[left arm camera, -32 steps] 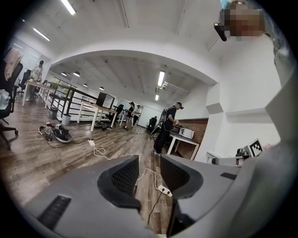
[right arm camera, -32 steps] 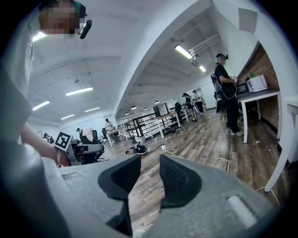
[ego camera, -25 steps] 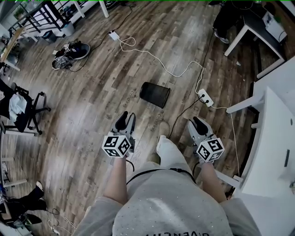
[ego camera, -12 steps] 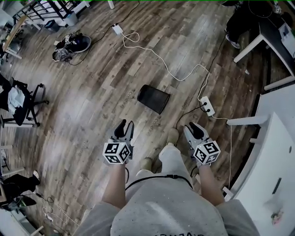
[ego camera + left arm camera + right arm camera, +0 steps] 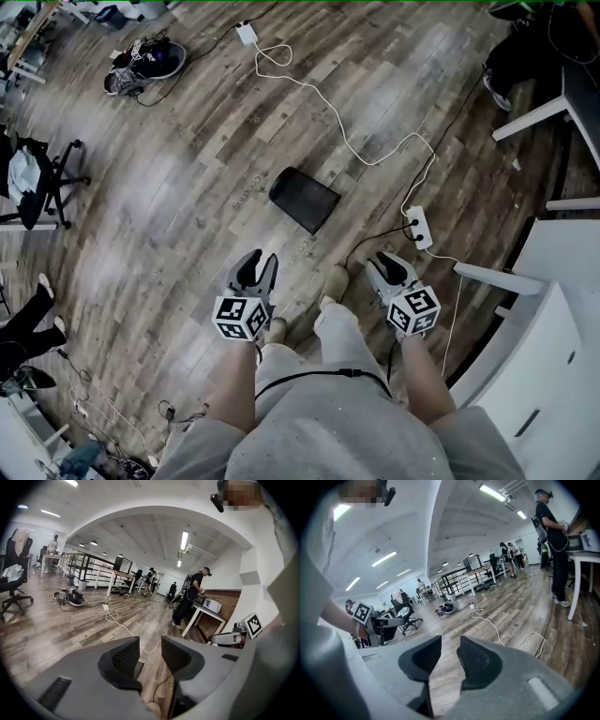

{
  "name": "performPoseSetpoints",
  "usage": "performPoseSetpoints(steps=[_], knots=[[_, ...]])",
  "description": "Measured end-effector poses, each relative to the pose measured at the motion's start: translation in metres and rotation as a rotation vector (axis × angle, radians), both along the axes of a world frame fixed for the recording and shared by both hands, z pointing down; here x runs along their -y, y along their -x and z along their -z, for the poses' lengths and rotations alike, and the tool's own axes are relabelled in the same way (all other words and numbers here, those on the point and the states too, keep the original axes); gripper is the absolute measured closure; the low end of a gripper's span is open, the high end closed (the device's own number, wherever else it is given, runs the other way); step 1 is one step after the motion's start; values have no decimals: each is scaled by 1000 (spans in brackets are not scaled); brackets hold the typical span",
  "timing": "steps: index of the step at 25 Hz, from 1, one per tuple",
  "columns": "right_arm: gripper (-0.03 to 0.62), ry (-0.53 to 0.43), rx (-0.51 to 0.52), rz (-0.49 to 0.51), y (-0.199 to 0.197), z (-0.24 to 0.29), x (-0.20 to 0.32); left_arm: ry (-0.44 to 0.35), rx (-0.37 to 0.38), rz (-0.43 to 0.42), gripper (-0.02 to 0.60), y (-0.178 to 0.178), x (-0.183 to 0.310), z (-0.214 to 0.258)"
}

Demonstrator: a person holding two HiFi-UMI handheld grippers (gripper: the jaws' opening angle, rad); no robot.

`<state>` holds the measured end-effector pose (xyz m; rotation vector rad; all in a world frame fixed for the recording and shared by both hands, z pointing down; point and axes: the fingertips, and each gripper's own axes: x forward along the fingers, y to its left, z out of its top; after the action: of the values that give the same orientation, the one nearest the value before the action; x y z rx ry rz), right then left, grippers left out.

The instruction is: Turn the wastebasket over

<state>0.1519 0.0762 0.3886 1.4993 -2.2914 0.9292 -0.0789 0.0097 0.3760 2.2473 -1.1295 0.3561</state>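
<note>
1. Wastebasket point(image 5: 304, 199): no fingers have hold of it yet. It is on the wood floor point(image 5: 187, 187) in front of the person, well apart from both grippers. It looks to be lying on its side.
2. The left gripper point(image 5: 255, 262) has its fingers point(image 5: 124, 658) a little way apart. Only floor shows in the gap, so it holds nothing.
3. The right gripper point(image 5: 386, 263) is the same. Its fingers point(image 5: 480, 660) stand a little apart with nothing between them.
4. Both grippers point forward and down, one on each side of the person's legs. I think they are held like this so they can come at the wastebasket from two sides.
5. The job has hardly begun. The grippers must first get down to the wastebasket.
6. A white cable point(image 5: 356, 141) runs over the floor near the wastebasket to a power strip point(image 5: 419, 228). It could get in the way.
7. The cubes point(image 5: 240, 317) show black-and-white squares but no words. The faint print on a floor plank point(image 5: 246, 190) is too small to read.
</note>
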Motion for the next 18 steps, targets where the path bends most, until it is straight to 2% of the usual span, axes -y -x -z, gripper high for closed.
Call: performPoseSetpoints(steps=[5, 8, 13, 18], knots=[[476, 29, 9, 97, -13, -29, 24, 28, 25, 48, 440, -25, 13, -23], [458, 31, 7, 148, -19, -48, 38, 40, 27, 49, 440, -44, 19, -39], [418, 44, -24, 186, -27, -86, 55, 78, 42, -31, 440, -75, 20, -76], [415, 70, -69, 166, -37, -134, 65, 123, 78, -91, 432, -95, 25, -123]])
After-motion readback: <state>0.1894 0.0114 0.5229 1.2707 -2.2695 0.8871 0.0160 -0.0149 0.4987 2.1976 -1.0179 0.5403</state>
